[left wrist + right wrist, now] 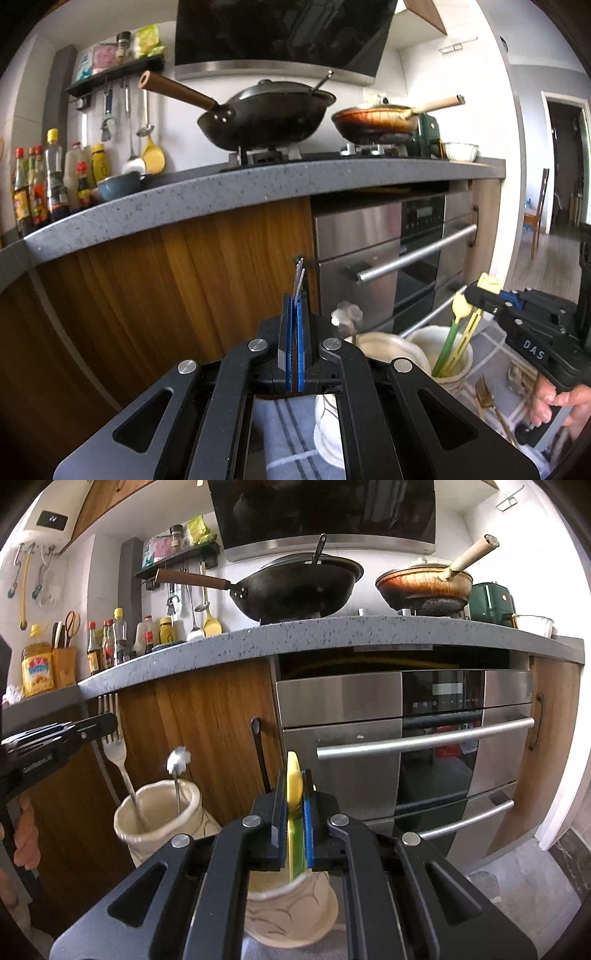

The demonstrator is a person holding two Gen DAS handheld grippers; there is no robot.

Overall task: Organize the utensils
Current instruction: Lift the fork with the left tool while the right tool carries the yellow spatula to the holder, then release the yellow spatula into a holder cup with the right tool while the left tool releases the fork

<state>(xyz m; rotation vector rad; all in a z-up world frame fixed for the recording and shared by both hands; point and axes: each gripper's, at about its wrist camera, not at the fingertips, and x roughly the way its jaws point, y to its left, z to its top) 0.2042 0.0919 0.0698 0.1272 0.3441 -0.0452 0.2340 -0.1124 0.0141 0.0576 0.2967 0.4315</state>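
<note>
Steel fork is pinched by the left gripper with its handle already down inside the left ceramic cup, beside a white-topped stick. The right gripper has its fingers clamped on a yellow-green utensil that's dipping into the right cup. Looks like the drop-in step; next move is probably just lowering a bit and letting go. Both cups sit on a striped cloth, more cutlery beside.

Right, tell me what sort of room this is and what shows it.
A home kitchen, almost certainly. A black wok and a frying pan sit up on the speckled grey counter, a built-in steel oven sits below it, and sauce bottles line the counter's left end.
</note>
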